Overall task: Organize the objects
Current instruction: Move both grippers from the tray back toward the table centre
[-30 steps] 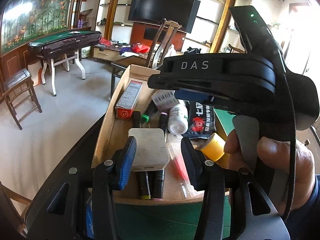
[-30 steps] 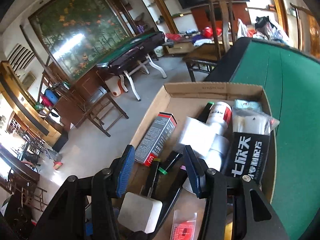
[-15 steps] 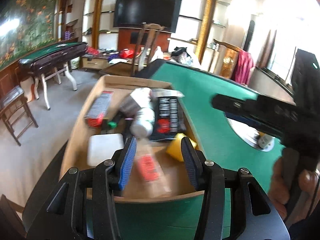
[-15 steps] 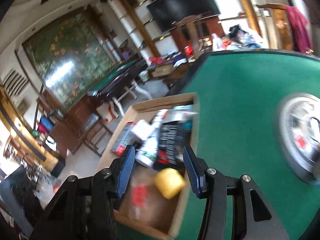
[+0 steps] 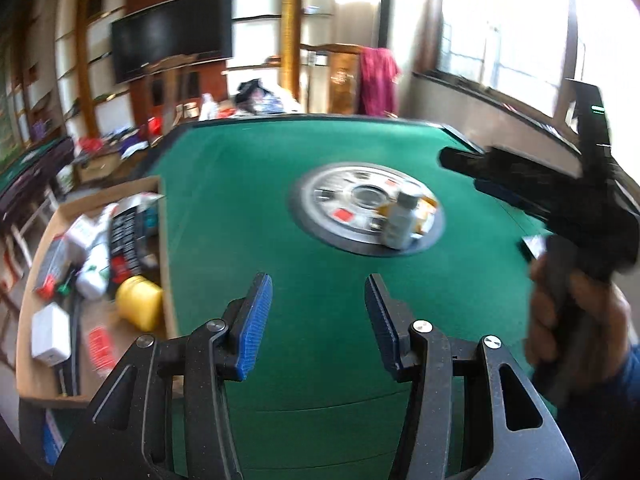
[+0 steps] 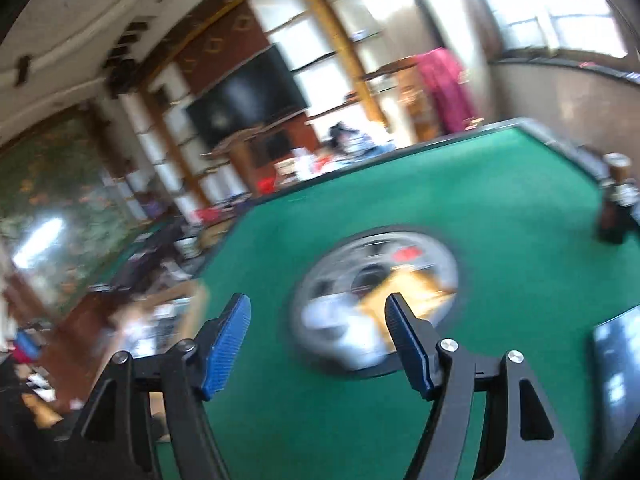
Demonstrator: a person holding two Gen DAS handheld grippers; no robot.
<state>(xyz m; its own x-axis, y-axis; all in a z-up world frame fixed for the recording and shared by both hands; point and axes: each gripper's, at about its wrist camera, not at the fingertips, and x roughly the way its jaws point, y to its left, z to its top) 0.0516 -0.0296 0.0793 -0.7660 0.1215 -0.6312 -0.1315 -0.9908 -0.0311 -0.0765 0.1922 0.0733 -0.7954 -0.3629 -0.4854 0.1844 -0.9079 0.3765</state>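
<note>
A cardboard box [image 5: 160,216] at the left edge of the green table [image 5: 256,208] holds several items: a yellow roll [image 5: 140,302], a white block [image 5: 50,334], white bottles, a black packet. On the round silver centre disc [image 5: 332,200] stand a small white bottle [image 5: 400,220] and orange packets. My left gripper [image 5: 318,312] is open and empty above the felt. My right gripper [image 6: 318,332] is open and empty, facing the blurred disc [image 6: 436,256]; its body, held in a hand, shows in the left wrist view [image 5: 560,200].
A dark bottle [image 6: 614,208] stands near the table's right edge. A dark flat object [image 6: 616,352] lies at the near right. Chairs, a second green table and shelves with a television stand beyond the table.
Both grippers have swung right, away from the box and toward the table's centre disc. The right gripper has left the box and now hovers at the right. Both stay open and empty.
</note>
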